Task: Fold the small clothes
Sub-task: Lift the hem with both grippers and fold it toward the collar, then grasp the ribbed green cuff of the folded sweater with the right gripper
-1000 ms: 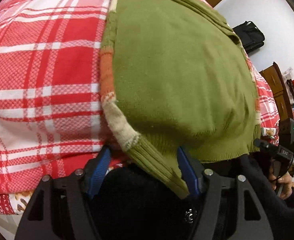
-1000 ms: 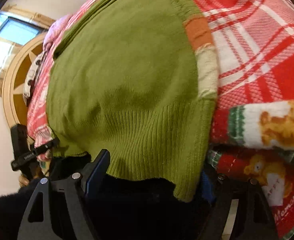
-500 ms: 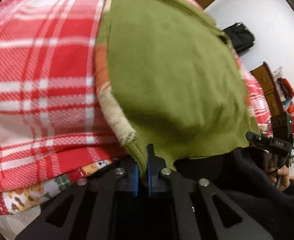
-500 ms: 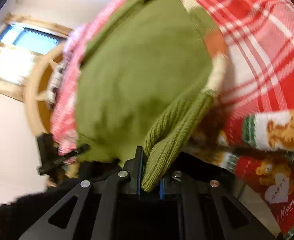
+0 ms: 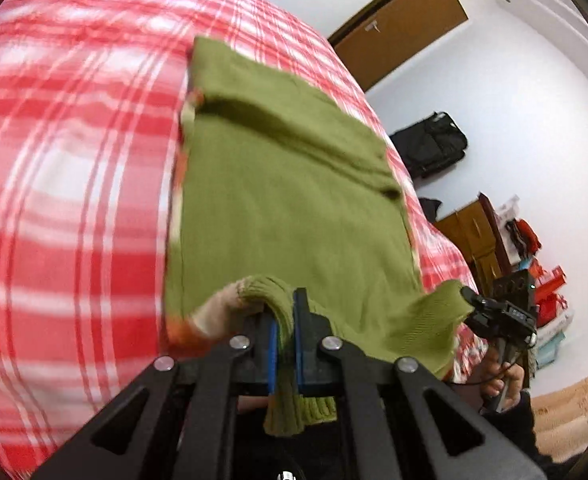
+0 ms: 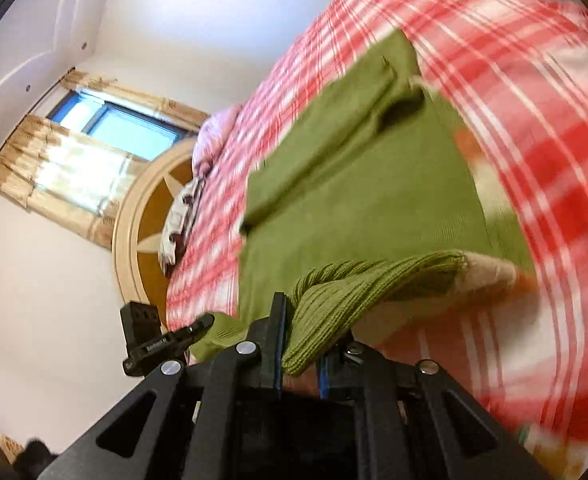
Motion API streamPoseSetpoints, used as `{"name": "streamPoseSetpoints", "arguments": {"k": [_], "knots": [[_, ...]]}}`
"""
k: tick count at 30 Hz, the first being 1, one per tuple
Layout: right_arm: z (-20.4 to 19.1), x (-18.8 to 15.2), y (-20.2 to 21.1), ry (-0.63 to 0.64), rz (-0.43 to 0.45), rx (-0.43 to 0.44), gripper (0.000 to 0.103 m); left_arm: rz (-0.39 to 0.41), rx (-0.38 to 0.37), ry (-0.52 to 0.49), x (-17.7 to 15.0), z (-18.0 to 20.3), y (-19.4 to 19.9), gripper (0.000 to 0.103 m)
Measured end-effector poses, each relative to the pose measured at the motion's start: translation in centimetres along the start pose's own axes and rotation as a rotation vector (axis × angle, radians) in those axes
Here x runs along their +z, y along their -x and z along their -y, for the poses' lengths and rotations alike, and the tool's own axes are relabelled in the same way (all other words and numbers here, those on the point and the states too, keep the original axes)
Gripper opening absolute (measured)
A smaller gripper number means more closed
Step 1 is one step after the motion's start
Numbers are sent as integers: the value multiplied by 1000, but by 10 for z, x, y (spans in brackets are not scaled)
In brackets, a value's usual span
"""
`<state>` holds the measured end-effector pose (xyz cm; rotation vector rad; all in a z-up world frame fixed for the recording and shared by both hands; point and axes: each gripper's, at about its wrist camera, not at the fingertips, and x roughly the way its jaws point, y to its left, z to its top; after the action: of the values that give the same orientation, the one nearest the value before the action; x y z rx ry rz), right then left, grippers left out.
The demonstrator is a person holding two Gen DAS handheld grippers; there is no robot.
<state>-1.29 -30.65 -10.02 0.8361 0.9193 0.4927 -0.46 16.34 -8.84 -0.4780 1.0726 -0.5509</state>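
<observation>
An olive green knit sweater [image 5: 290, 208] with orange and cream side stripes lies flat on the red and white plaid bed cover [image 5: 66, 184]. My left gripper [image 5: 285, 320] is shut on the ribbed hem at the sweater's near left corner and holds it lifted off the bed. My right gripper [image 6: 298, 340] is shut on the ribbed hem [image 6: 353, 292] at the near right corner, also lifted. The right gripper also shows in the left wrist view [image 5: 493, 312], and the left gripper in the right wrist view [image 6: 162, 340]. The sweater [image 6: 357, 184] has its sleeves folded across the far end.
The plaid cover [image 6: 533, 128] spreads wide around the sweater. A round wooden headboard [image 6: 146, 216] and a curtained window [image 6: 106, 148] are at the far end. A black bag [image 5: 433, 144], a brown door [image 5: 401, 20] and a wooden cabinet [image 5: 473, 232] stand along the white wall.
Both grippers closed on the hem corners, then lifted them up and away from the bed edge. The views now look down along the whole sweater.
</observation>
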Motion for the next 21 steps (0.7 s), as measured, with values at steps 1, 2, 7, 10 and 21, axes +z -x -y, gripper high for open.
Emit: {"name": "streamPoseSetpoints", "arguments": {"k": [1,2,7,10,21], "knots": [[2,13,-6,-6,20,5,12,6,17,-1,10,0,-5,6],[5,22,-10,-14,30,15,12,9,35,6,14,5,-16,6],[21,58,-45,-28,77,-17,13,0,117,54,51,-13,-40,8],[35,67,-63,-84,73,-2,13,9,141,53,64,-23,-39,19],[21,85,-23,-67,261,119,80,179,293,-201,80,-16,-5,62]]}}
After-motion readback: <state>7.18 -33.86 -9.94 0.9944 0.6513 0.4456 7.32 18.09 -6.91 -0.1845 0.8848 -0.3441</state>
